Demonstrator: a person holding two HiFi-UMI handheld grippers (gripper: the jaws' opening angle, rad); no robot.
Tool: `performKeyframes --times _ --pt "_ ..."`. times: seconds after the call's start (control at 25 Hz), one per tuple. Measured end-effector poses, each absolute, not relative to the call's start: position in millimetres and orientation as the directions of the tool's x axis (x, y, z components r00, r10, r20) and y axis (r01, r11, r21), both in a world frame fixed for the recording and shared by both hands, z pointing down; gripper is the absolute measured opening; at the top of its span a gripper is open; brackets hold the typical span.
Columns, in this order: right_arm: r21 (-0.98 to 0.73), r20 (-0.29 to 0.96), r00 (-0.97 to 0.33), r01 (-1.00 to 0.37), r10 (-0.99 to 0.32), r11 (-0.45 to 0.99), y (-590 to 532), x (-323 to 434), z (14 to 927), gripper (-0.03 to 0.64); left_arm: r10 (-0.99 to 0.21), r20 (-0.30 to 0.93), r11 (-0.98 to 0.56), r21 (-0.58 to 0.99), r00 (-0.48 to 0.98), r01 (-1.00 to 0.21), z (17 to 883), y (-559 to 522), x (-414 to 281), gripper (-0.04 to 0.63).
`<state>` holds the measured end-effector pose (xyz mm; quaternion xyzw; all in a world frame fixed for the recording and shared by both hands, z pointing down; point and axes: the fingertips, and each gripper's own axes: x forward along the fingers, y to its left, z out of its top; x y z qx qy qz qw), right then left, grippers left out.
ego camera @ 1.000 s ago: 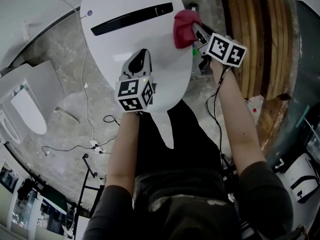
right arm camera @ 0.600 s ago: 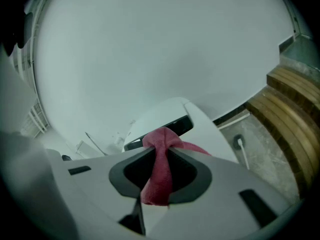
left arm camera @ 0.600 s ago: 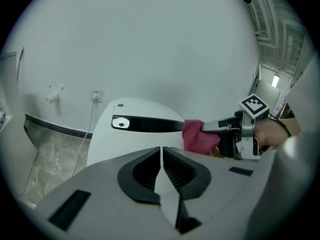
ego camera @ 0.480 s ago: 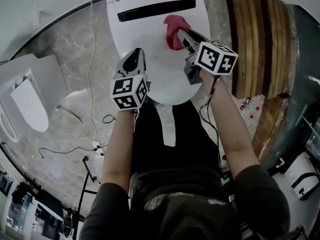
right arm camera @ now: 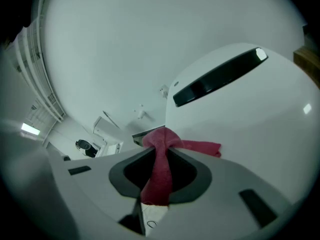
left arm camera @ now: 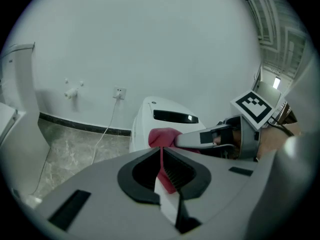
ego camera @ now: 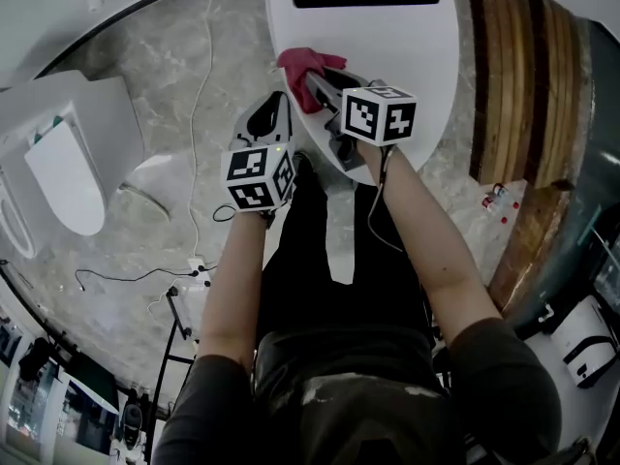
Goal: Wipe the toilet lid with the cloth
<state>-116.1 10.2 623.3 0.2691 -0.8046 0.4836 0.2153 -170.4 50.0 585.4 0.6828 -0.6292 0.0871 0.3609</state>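
The white toilet lid [ego camera: 387, 56] with a dark slot lies closed at the top of the head view. A red cloth [ego camera: 295, 66] rests on the lid's left edge, and my right gripper [ego camera: 312, 80] is shut on it. In the right gripper view a strip of the cloth [right arm camera: 160, 169] runs between the closed jaws of the right gripper [right arm camera: 162, 151], its loose end on the lid [right arm camera: 250, 109]. My left gripper [ego camera: 276, 105] hovers just left of the lid's front edge. It [left arm camera: 161, 151] is shut with nothing in it; the cloth [left arm camera: 162, 136] shows beyond it.
A second white toilet seat [ego camera: 58, 182] stands at the left on the marble floor. A cable [ego camera: 199, 114] runs across the floor to a wall socket [left arm camera: 119, 92]. Wooden slats [ego camera: 509, 85] border the right side. The person's legs are below the lid.
The right gripper has dragged the cloth from the lid's right edge across to its left edge. The left gripper has shifted from over the lid's front to beside its left edge.
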Motion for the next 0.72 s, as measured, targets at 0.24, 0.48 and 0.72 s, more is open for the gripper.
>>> performKeyframes --times 0.24,0.48,0.72 --pt "-0.664 0.616 -0.751 -0.657 -0.238 0.357 6 -108 642 0.067 -0.783 0.594 0.079 0.390 0.185 -0.917 603 68 -167 0.023" --pt "-0.624 0.641 -0.700 -0.714 -0.314 0.318 -25 -37 639 0.067 -0.766 0.609 0.064 0.391 0.206 -0.918 607 65 -128 0.023" --pt "-0.590 0.654 -0.652 -0.757 -0.383 0.280 -63 57 633 0.067 -0.760 0.602 0.021 0.401 0.246 -0.916 604 38 -54 0.023"
